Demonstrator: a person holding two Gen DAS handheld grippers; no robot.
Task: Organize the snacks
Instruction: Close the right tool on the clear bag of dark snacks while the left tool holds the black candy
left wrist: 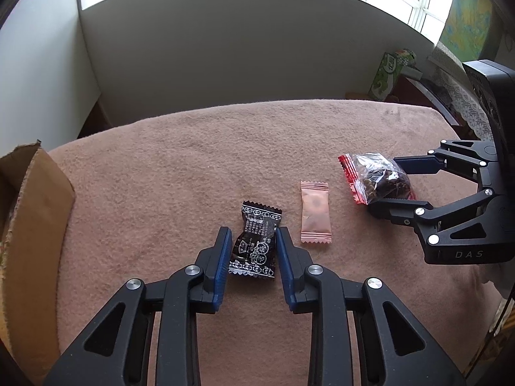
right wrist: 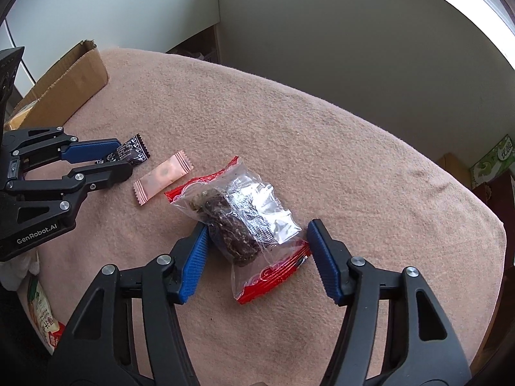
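Note:
Three snacks lie on a pink blanket. My left gripper [left wrist: 253, 234] is open around a black printed candy packet [left wrist: 256, 241], with a finger on each side of it; the packet also shows in the right wrist view [right wrist: 130, 152]. A pink candy sachet [left wrist: 315, 212] lies flat just to its right, also in the right wrist view [right wrist: 164, 177]. My right gripper [right wrist: 257, 230] is open around a clear bag with red ends holding a dark snack [right wrist: 244, 225]; in the left wrist view this bag [left wrist: 376, 178] sits between the right gripper's fingers.
An open cardboard box [left wrist: 29, 212] stands at the blanket's left edge, also in the right wrist view [right wrist: 64, 80]. A green carton [left wrist: 388, 74] stands beyond the far right corner. A snack packet [right wrist: 45, 321] lies off the blanket's near left edge.

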